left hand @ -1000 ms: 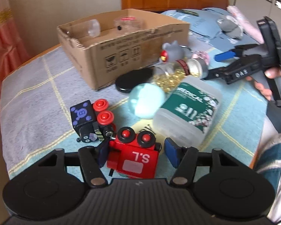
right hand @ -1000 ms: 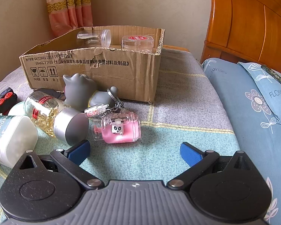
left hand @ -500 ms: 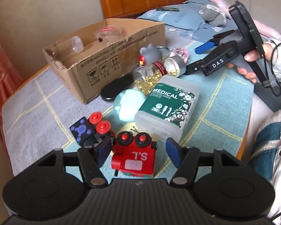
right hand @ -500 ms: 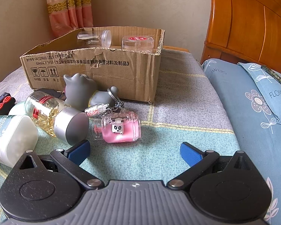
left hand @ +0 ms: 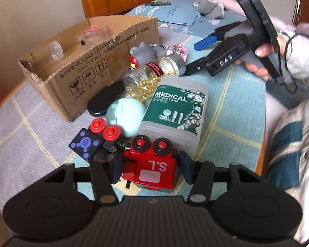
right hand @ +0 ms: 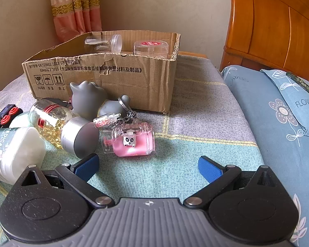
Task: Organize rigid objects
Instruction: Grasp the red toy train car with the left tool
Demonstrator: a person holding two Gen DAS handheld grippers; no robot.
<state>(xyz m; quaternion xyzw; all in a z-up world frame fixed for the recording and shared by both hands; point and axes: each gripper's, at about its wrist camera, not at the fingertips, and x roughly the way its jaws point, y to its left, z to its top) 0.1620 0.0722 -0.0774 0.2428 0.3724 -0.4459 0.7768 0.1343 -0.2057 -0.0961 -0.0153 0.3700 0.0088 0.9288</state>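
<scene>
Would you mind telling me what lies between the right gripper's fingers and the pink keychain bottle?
Nothing: in the right wrist view, only bare green blanket separates the open right gripper from the pink keychain bottle.

This is a bedroom in a home. A polished wooden headboard (right hand: 278,26) rises against a plain beige wall, with a blue flower-printed pillow (right hand: 292,100) lettered "FLOWERS" lying at its foot, and a pink curtain with a gold patterned band (right hand: 76,8) hangs in the far corner. The bed (right hand: 195,127) is covered with a checked blanket of grey and teal squares with yellow lines, and household odds and ends lie on it: a torn cardboard box (right hand: 105,78) toward the far edge, a tub of medical cotton swabs (left hand: 175,111), and small toys.
</scene>
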